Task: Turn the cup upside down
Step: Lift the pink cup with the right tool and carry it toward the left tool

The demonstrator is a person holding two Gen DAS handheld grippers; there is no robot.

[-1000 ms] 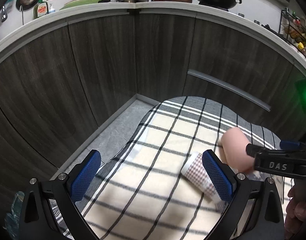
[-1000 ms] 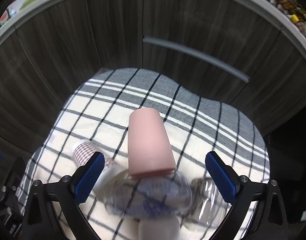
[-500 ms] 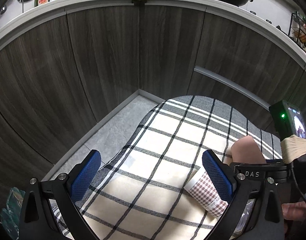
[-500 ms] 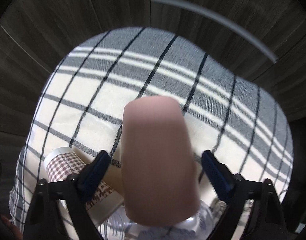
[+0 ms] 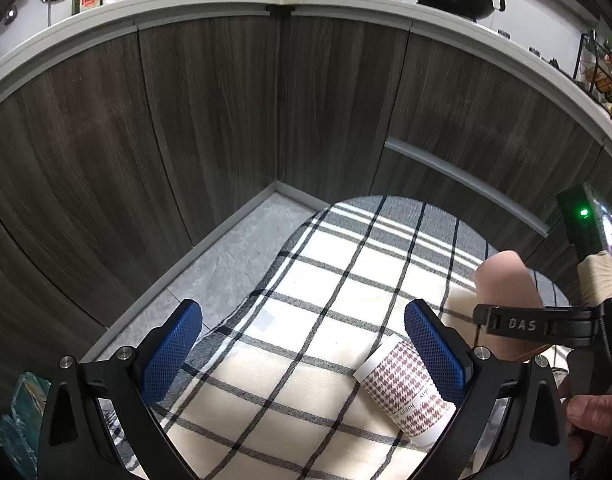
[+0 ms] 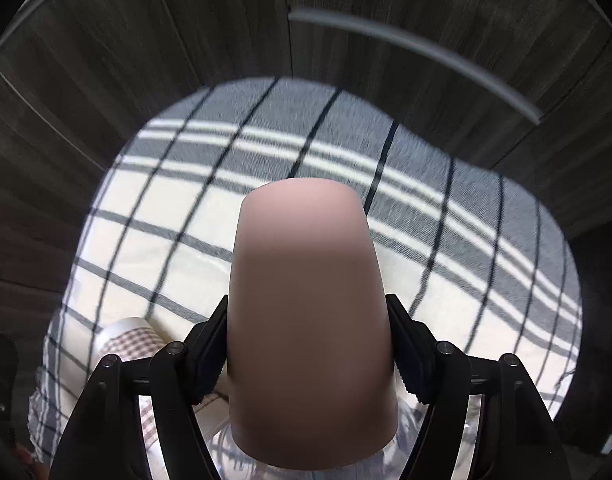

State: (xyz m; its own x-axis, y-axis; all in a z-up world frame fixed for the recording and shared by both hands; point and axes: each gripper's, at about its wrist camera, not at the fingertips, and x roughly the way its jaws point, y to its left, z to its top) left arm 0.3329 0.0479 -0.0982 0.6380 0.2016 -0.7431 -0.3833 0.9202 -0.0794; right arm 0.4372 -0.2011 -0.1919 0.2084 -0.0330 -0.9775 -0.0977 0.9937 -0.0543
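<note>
A plain pink cup (image 6: 309,312) fills the middle of the right wrist view, its closed base pointing away from the camera. My right gripper (image 6: 309,356) is shut on its sides, holding it over the checked cloth (image 6: 166,240). In the left wrist view the pink cup (image 5: 505,284) sits at the right with the right gripper's black finger across it. My left gripper (image 5: 302,352) is open and empty above the cloth (image 5: 290,380).
A houndstooth paper cup (image 5: 405,392) lies on its side by my left gripper's right finger; it also shows in the right wrist view (image 6: 126,340). A clear plastic bottle (image 6: 234,446) lies under the pink cup. Dark wood cabinets (image 5: 210,128) surround the cloth.
My right gripper has closed on the pink cup, which now looms larger in its view. The left gripper has drifted slightly and stays open.
</note>
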